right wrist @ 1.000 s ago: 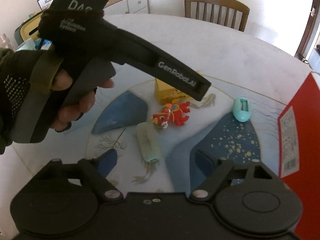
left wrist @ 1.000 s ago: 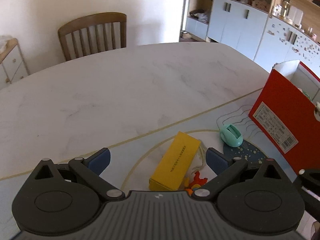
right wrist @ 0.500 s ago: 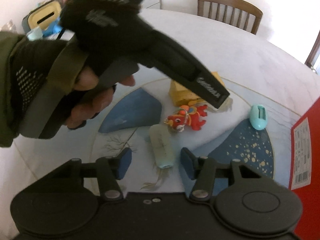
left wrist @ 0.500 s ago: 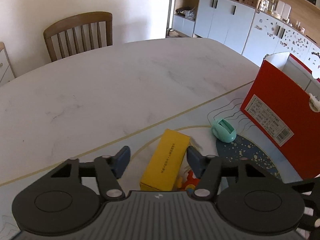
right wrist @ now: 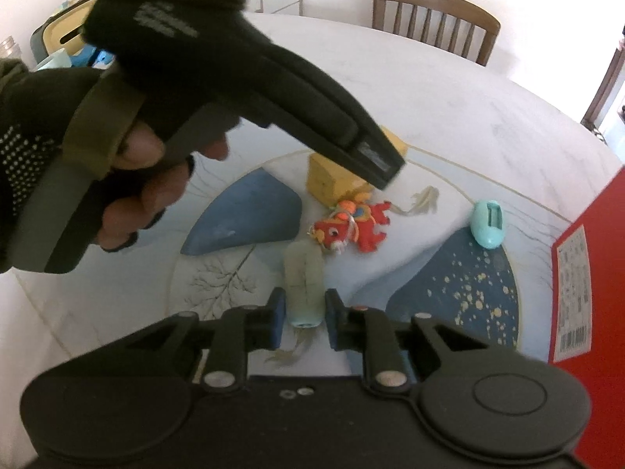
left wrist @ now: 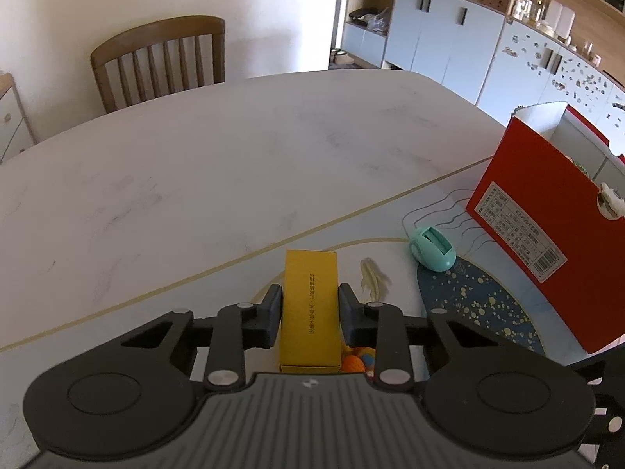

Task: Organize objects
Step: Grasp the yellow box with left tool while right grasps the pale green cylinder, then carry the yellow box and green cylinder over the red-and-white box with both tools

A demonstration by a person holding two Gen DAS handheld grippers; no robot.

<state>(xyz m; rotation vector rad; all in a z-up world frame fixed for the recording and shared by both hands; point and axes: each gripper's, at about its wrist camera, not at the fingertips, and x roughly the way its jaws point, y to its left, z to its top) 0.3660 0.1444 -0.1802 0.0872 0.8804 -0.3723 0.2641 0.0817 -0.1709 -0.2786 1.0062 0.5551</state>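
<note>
The long yellow cardboard box (left wrist: 310, 305) lies flat on the patterned round tabletop (left wrist: 195, 179), and the left gripper (left wrist: 310, 314) has its fingers pressed against both long sides, gripping it. Just beside the box's near end lies a red and orange dragon toy (right wrist: 353, 226). Nearer than the toy, the pale green cylindrical tube (right wrist: 304, 285) sits between the right gripper (right wrist: 304, 318) fingers, closed onto it. Right of the box are a small mint-green oval plastic item (left wrist: 433, 248) and an upright red cardboard box (left wrist: 547, 234).
</note>
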